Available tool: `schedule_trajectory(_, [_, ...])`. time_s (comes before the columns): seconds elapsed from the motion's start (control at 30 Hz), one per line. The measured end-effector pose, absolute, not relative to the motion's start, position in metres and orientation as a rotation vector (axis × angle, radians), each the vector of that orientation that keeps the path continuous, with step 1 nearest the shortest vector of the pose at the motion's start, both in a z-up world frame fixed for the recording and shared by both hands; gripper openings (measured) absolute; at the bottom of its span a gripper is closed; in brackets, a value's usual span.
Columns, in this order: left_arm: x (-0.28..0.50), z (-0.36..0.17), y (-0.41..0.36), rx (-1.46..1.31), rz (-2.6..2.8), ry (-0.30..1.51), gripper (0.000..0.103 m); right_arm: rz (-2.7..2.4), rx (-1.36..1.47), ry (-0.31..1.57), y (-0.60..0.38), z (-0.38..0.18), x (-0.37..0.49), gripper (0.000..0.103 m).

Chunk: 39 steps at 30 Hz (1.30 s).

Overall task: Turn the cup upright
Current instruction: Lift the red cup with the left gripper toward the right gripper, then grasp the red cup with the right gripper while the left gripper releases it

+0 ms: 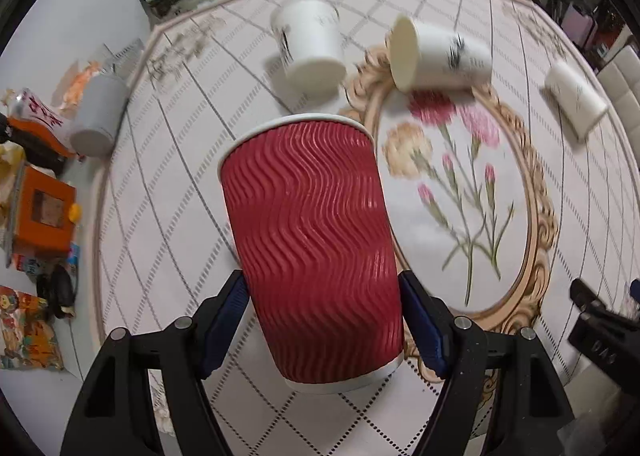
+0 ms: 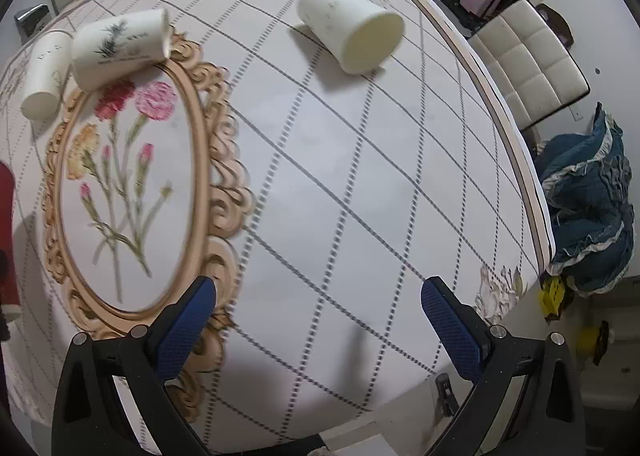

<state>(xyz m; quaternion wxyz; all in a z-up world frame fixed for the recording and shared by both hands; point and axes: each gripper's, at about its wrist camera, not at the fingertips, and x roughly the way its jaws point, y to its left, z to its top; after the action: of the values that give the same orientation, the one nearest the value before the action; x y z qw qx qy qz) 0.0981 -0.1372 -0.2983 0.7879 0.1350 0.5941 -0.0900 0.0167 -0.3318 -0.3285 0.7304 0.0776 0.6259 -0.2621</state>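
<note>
A red ribbed paper cup (image 1: 312, 248) stands mouth up, tilted slightly, between the blue pads (image 1: 228, 324) of my left gripper (image 1: 320, 320). The pads sit at both sides of its lower wall, and I cannot tell whether they press it. A sliver of the red cup (image 2: 6, 232) shows at the left edge of the right wrist view. My right gripper (image 2: 318, 308) is open and empty above the tablecloth (image 2: 340, 183). Three white cups lie on their sides: one (image 1: 310, 45), one with a plant print (image 1: 440, 53), and one at the right (image 1: 576, 97).
A grey cup (image 1: 98, 115) lies at the table's left edge beside orange boxes (image 1: 42, 211) and snack packets. White padded chairs (image 2: 532, 59) stand around the table. Blue cloth (image 2: 588, 207) lies on the floor at right. My right gripper shows in the left view (image 1: 600, 332).
</note>
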Motion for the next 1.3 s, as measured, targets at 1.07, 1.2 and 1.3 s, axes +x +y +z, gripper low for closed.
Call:
schedule_trajectory(1.07, [0.086, -0.291, -0.119, 0.132, -0.204, 1.401, 0.103, -0.597, 0.204, 1.379, -0.345, -0.325, 0.004, 0.103])
schedule_trajectory(1.2, [0.086, -0.254, -0.099, 0.107, -0.184, 1.343, 0.103, -0.6, 0.227, 1.372, -0.345, -0.319, 0.004, 0.103])
schedule_trajectory(1.3, [0.088, -0.23, -0.076, 0.109, -0.123, 1.295, 0.103, -0.6, 0.248, 1.36, -0.344, -0.311, 0.006, 0.103])
